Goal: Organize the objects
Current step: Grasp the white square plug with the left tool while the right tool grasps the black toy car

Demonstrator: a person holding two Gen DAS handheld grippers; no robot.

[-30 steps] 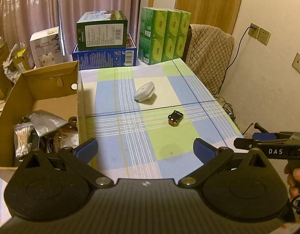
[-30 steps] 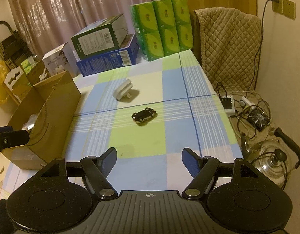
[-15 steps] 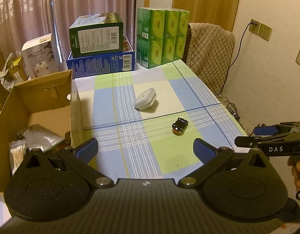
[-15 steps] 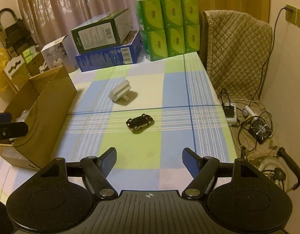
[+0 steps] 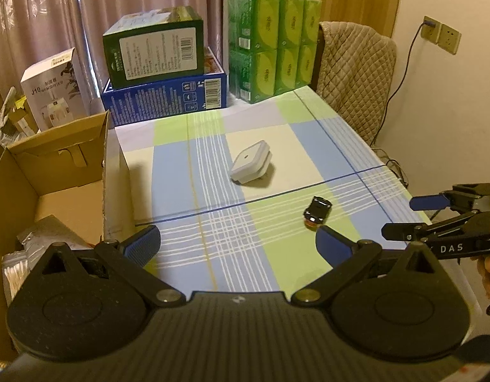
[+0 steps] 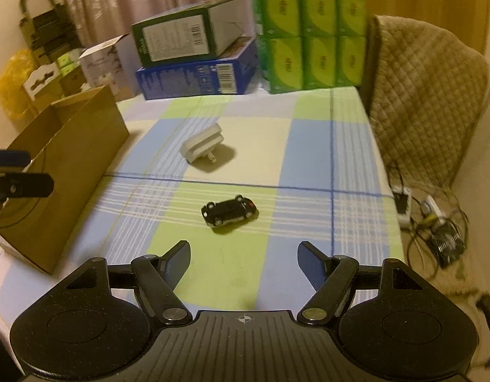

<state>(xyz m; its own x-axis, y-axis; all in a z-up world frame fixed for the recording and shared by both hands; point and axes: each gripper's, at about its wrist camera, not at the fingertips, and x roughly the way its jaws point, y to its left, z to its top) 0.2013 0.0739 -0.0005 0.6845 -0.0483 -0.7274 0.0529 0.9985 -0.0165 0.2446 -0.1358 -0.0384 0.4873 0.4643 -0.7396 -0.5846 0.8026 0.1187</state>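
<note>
**2 empty grippers hovering over the counter**

At the left of the frame, the cardboard box (image 5: 69, 172) is sitting open against the counter (image 5: 206, 254) edge. The left gripper (image 5: 238, 243) is hanging with fingers wide, holding nothing. Near centre, the white plug adapter (image 5: 250, 165) is lying on a cream square. Lower right of it, the black toy car (image 6: 229, 212) is resting apart, ahead of the right gripper (image 6: 243, 259), whose fingers are spread wide and empty.

Lived-in home room, curtains (image 5: 53, 16), checked tablecloth (image 5: 213, 165), quilt-draped chair (image 6: 426, 95), stacked tissue packs (image 5: 273, 44), wall sockets (image 5: 439, 33)
</note>
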